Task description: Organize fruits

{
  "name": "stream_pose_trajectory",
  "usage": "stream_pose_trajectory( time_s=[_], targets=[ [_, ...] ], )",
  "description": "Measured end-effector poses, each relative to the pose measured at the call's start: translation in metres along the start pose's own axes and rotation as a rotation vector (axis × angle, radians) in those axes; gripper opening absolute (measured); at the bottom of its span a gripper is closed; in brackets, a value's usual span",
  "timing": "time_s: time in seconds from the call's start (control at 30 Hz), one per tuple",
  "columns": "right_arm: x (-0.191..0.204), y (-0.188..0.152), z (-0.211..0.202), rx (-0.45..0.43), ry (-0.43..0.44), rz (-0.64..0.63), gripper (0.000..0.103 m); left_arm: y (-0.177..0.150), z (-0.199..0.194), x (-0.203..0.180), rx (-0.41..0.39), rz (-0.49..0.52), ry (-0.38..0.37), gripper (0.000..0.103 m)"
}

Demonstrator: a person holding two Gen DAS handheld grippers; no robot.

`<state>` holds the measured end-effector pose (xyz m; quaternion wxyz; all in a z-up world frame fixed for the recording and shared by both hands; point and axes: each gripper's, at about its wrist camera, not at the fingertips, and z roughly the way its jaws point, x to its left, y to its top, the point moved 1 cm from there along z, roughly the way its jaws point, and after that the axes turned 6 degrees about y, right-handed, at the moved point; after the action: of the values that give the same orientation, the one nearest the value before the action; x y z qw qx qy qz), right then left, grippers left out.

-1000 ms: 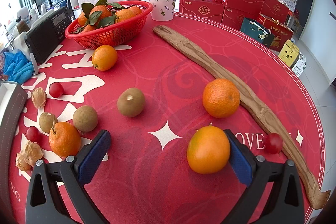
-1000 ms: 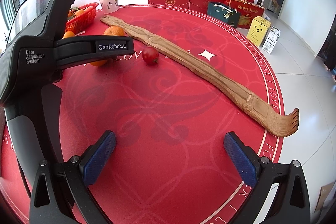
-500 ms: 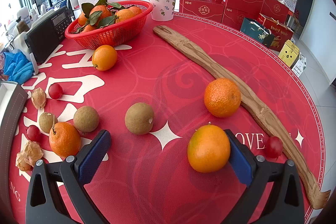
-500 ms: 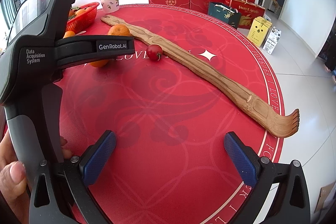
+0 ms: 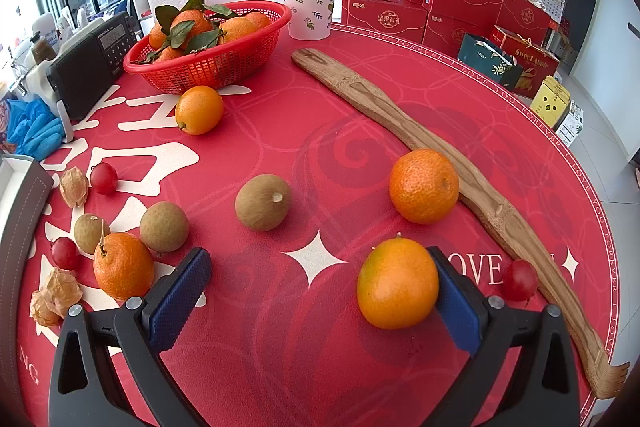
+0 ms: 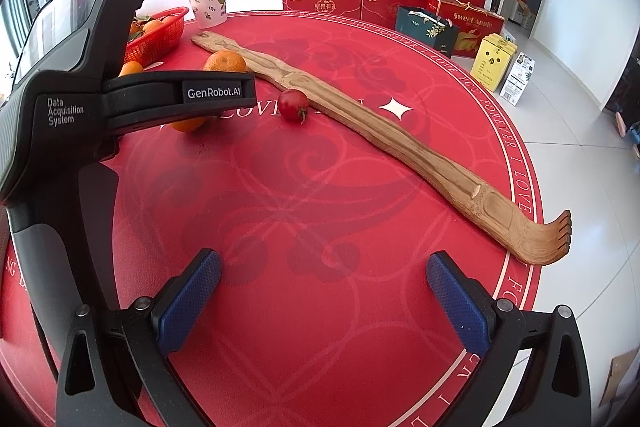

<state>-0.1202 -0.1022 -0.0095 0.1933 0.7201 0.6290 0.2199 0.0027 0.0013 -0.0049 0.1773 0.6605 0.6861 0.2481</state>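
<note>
**Orange at the left claw's right finger**

Left gripper (image 5: 318, 281) spread wide, gripping nothing. Nearest orange (image 5: 397, 283) low on the red tablecloth (image 5: 320, 131), tight against the inner face of the right pad (image 5: 454, 301), far off-centre in the gap and well apart from the left pad. Needs, most likely, a shift rightward to centre the fruit before any closing. Slightly oval, long axis roughly upright in the left wrist view, stem nub on top, greenish tinge at the upper left. Smooth, glossy skin; probably prone to rolling if nudged by one pad alone.

Right gripper (image 6: 322, 293) likewise wide open and empty, hovering over bare cloth, farther from this fruit, with the wooden back scratcher (image 6: 400, 143) ahead. Left claw clearly the nearer one. Red basket (image 5: 224, 67) of oranges well beyond, at the far left of the table.
</note>
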Motion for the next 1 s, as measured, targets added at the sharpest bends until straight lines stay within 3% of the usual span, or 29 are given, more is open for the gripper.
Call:
stream_pose_trajectory(
  time_s=[1.0],
  targets=[
    [-0.0013, -0.0010, -0.0032, -0.026, -0.021, 0.034, 0.103, 0.0000, 0.0000, 0.0000, 0.000, 0.000, 0.001, 0.103]
  ],
)
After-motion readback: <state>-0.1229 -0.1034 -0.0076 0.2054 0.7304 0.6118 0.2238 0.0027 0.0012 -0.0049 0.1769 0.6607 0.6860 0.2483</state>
